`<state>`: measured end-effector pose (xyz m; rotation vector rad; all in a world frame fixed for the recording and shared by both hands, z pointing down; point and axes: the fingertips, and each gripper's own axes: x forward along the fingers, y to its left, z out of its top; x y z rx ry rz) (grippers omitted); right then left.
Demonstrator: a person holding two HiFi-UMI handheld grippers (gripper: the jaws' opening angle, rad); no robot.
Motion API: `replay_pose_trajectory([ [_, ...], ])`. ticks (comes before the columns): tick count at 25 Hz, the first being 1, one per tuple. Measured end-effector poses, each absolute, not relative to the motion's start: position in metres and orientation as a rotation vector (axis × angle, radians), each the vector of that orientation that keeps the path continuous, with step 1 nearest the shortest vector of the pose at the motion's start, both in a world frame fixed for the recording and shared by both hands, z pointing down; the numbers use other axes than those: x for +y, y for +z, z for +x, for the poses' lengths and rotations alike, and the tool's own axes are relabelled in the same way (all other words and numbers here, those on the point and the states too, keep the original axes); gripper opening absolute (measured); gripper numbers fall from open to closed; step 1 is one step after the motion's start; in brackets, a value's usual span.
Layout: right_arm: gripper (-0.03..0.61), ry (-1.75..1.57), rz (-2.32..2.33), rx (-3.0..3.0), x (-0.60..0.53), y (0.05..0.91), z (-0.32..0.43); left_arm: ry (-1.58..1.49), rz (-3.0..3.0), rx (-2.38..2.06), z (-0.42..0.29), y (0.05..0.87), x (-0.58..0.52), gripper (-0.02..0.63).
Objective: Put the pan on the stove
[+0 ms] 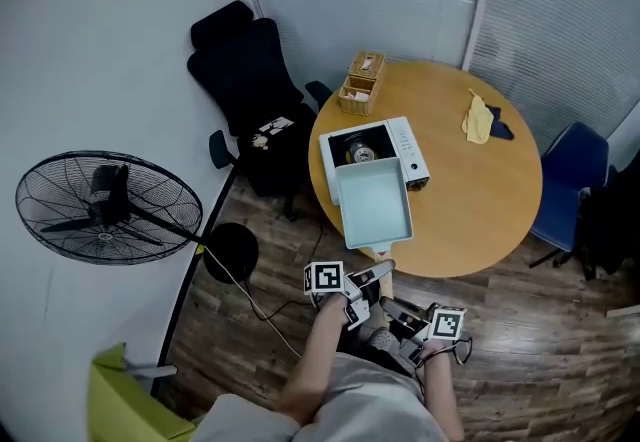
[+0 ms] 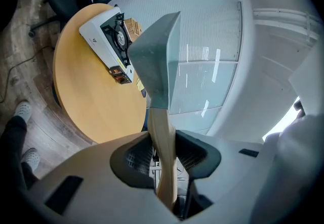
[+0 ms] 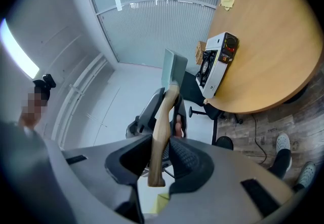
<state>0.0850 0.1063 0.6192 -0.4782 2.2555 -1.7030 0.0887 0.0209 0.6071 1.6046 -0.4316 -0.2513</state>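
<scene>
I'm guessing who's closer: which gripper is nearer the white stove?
Left. The left gripper clamps the wooden pan handle closer to the white stove; right gripper holds its end, farther back.

Kit check:
- You are wearing a light grey top [image 1: 352, 402] with short sleeves, dark trousers [image 2: 11, 134] and white sneakers [image 2: 23, 110].
- The left gripper [image 2: 164, 157] and right gripper [image 3: 161, 154] are both showing the same build: a smooth, pale grey, rounded shell [image 2: 91, 192] with black rectangular slots [image 2: 63, 195].
- The dark pads [image 2: 137, 158] are showing a fine mesh texture.
- Each gripper is carrying a cube [image 1: 324, 278] with black-and-white square markers.
</scene>
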Motion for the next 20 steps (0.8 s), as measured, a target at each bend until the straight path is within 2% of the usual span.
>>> replay_pose_trajectory([
  [20, 0.114, -1.629, -0.474, 2.265, -0.051, 0.603, 0.044, -0.267, 1.611, -0.404, 0.057, 0.610, -0.132, 0.144],
])
